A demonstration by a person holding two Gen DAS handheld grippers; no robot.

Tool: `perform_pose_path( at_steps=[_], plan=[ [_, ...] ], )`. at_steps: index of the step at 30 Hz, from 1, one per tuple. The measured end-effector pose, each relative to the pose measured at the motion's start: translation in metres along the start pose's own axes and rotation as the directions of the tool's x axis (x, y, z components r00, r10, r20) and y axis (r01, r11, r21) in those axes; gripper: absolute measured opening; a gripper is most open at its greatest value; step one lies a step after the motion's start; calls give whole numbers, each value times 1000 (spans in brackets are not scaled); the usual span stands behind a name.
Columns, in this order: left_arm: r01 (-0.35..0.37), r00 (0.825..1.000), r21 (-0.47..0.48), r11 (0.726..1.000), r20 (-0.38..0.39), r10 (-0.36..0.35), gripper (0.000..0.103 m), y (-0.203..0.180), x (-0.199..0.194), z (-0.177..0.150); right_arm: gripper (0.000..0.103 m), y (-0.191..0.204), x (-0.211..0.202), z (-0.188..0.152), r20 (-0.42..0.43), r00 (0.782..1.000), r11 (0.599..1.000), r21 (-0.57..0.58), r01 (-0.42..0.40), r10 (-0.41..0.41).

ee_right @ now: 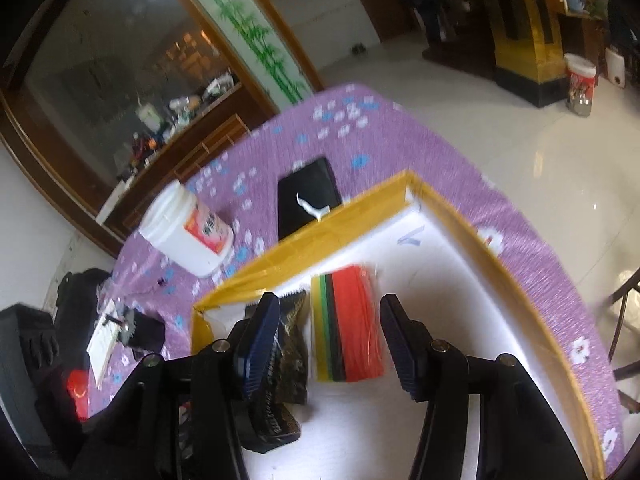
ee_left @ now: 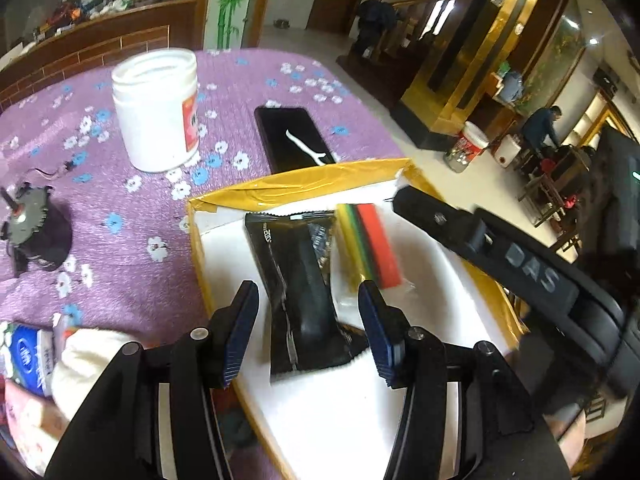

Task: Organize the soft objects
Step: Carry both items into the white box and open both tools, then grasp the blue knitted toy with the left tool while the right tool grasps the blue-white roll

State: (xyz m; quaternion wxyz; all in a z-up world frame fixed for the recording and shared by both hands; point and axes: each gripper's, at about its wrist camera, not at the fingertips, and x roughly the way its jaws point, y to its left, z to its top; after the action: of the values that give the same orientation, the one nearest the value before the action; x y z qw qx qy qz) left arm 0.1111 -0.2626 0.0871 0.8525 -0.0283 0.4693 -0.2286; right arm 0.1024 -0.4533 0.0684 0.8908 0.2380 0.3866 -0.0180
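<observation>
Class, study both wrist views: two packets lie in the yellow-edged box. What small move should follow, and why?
Probably lift the left tongs clear and swing towards the white soft bundle outside the box. Both tongs stand open, gripping nothing; the black packet and striped packet already rest inside.

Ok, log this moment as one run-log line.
left gripper: open, over black packet | right gripper: open, over striped pack | both items in white box

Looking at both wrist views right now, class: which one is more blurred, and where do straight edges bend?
Right wrist view: more blurred, the white jar and yellow-edged box rim smeared. Left wrist view: sharper, the black packet fairly crisp. Both: fisheye curves the purple tablecloth edge and the box walls.
</observation>
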Motion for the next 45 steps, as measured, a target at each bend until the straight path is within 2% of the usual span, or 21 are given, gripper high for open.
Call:
perform_pose_path(
  at_steps=[5, 15, 18, 22, 27, 31, 32, 34, 36, 39, 45],
  plan=[
    [-10, 999, 28, 1000, 52, 9, 50, 0, -23, -12, 56, 8, -17, 0, 53, 997, 998, -8, -56, 56],
    [-12, 993, 61, 998, 119, 5, 50, 24, -78, -65, 56, 41, -28, -15, 49, 991, 986, -113, -120, 126],
    [-31, 987, 70, 997, 160, 20, 50, 33, -98, -81, 56, 62, -41, -29, 43, 983, 972, -162, -168, 177],
    [-31, 984, 61, 998, 178, 20, 50, 53, -114, -98, 61, 98, -59, -59, 31, 973, 944, -253, -213, 228],
    [-40, 981, 5, 999, 188, 39, 50, 93, -133, -124, 62, 125, -61, -100, -27, 962, 916, -298, -269, 273],
    [-101, 973, -67, 993, 201, 112, 50, 137, -151, -145, 62, 140, -57, -133, -57, 955, 899, -325, -293, 291],
    [-111, 971, -86, 990, 203, 126, 51, 147, -155, -149, 62, 143, -56, -140, -58, 955, 894, -340, -292, 290],
    [-157, 961, -139, 978, 205, 184, 62, 172, -160, -157, 61, 149, -50, -150, -77, 955, 875, -384, -294, 287],
    [-194, 951, -201, 960, 203, 234, 62, 198, -160, -160, 61, 150, -42, -156, -108, 947, 863, -390, -321, 303],
    [-199, 954, -269, 942, 166, 249, 62, 225, -154, -161, 61, 148, -34, -159, -148, 935, 856, -375, -354, 322],
    [-225, 959, -337, 914, 92, 270, 62, 251, -125, -164, 62, 151, -43, -159, -134, 917, 834, -384, -397, 375]
  ],
)
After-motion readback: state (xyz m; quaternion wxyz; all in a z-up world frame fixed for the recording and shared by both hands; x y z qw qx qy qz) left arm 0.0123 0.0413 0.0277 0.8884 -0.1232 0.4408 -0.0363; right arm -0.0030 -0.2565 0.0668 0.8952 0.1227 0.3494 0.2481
